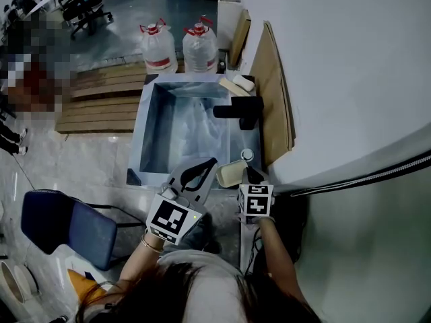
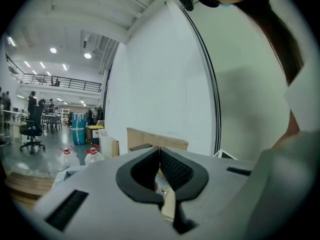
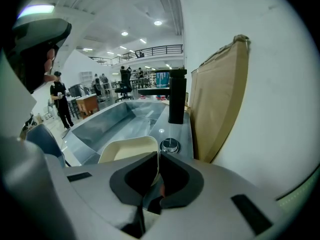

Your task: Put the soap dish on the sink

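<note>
Right gripper (image 3: 158, 159) pinches the soap dish's (image 3: 127, 148) near rim at the sink's (image 3: 176, 130) near right corner, beside the drain knob (image 3: 170, 145); left gripper (image 2: 160, 154) is closed, empty. Best to seat the dish flat on the ledge before letting go

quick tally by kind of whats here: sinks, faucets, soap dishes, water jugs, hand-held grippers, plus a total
sink: 1
faucet: 1
soap dish: 1
water jugs: 2
hand-held grippers: 2 (left hand-held gripper, right hand-held gripper)
total: 7
</note>
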`<control>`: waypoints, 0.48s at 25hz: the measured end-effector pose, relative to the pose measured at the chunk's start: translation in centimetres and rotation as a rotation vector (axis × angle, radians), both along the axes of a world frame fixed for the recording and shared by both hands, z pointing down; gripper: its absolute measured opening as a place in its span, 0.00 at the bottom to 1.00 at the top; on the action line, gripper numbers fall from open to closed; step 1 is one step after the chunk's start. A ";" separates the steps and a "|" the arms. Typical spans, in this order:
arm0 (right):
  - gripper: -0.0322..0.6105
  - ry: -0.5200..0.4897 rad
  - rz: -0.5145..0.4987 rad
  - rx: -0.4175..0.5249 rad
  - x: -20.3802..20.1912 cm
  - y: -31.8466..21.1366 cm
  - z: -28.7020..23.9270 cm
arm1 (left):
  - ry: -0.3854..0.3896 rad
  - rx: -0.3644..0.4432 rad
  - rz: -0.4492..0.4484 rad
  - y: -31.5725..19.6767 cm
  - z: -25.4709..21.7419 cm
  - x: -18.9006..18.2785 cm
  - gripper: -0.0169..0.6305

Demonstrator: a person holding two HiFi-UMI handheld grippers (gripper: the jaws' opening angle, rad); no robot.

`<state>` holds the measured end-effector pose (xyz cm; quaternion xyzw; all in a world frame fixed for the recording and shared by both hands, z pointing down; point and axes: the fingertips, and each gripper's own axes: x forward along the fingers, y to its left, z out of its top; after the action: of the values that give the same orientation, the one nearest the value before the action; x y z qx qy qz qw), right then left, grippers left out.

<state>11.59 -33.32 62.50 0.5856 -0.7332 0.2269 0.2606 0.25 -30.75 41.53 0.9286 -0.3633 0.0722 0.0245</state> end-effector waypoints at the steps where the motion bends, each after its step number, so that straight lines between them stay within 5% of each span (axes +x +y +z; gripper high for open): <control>1: 0.11 -0.003 0.002 -0.007 0.1 0.0 0.2 | -0.002 0.004 0.003 -0.1 0.0 0.0 0.04; 12: 0.10 -0.020 0.024 -0.054 0.7 -0.6 2.2 | -0.019 0.012 0.011 -0.8 0.6 0.1 0.04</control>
<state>12.33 -33.88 64.67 0.5847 -0.7225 0.2556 0.2662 0.38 -31.53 42.10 0.9299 -0.3590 0.0789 0.0153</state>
